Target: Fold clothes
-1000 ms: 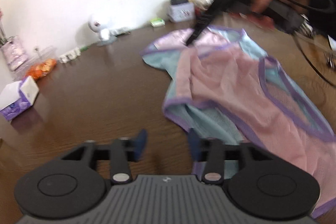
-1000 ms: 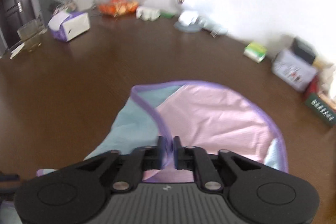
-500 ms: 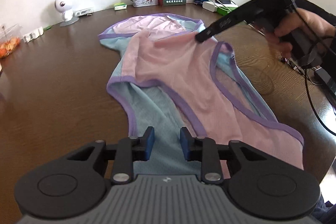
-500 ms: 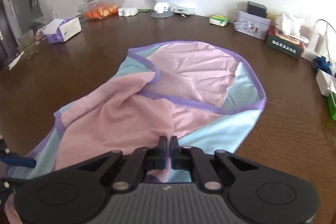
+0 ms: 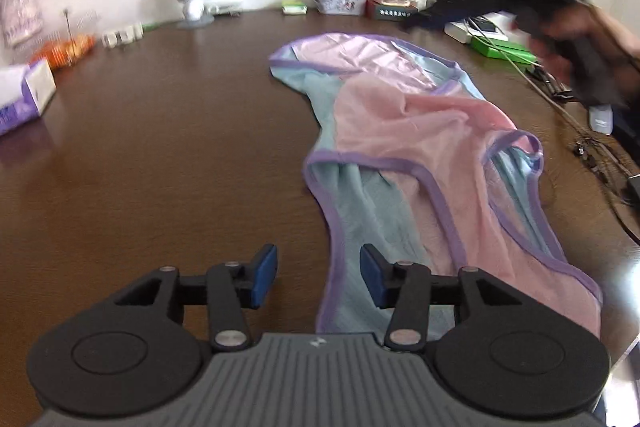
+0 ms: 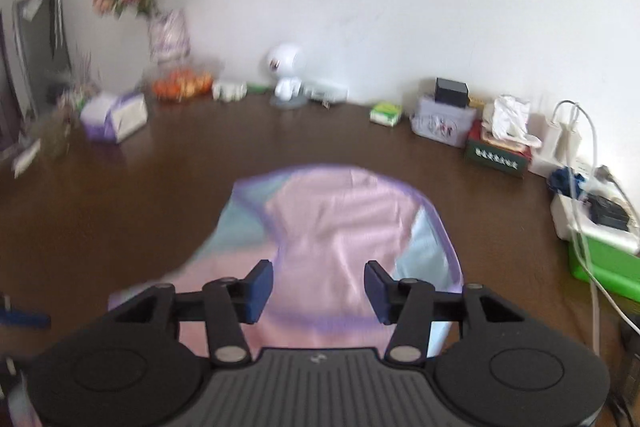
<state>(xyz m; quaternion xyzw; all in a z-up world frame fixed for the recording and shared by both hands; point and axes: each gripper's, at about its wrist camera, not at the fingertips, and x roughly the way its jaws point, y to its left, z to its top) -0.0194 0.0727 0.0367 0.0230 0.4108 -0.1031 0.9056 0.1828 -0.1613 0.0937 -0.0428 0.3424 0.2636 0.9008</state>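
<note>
The pink-and-blue garment is lying half-folded on the table; both the left gripper and right gripper are opening, seemingly gripping nothing, so the loose fold is risking slumping open

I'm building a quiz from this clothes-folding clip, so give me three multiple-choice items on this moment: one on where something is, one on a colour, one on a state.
1. Where does the white robot figurine stand?
A. At the table's far edge by the wall
B. On the garment
C. Between the left gripper's fingers

2. What colour is the trim on the garment?
A. Red
B. Purple
C. Black

3. How is the right gripper?
A. Clamped on the cloth
B. Open, gripping nothing
C. Holding a tissue box

Answers:
1 A: it stands beside the wall, behind the bare brown table.
2 B: a purple band edges the pink and light blue panels.
3 B: its jaws are opening, the cloth lying beneath, unpinched.
</note>
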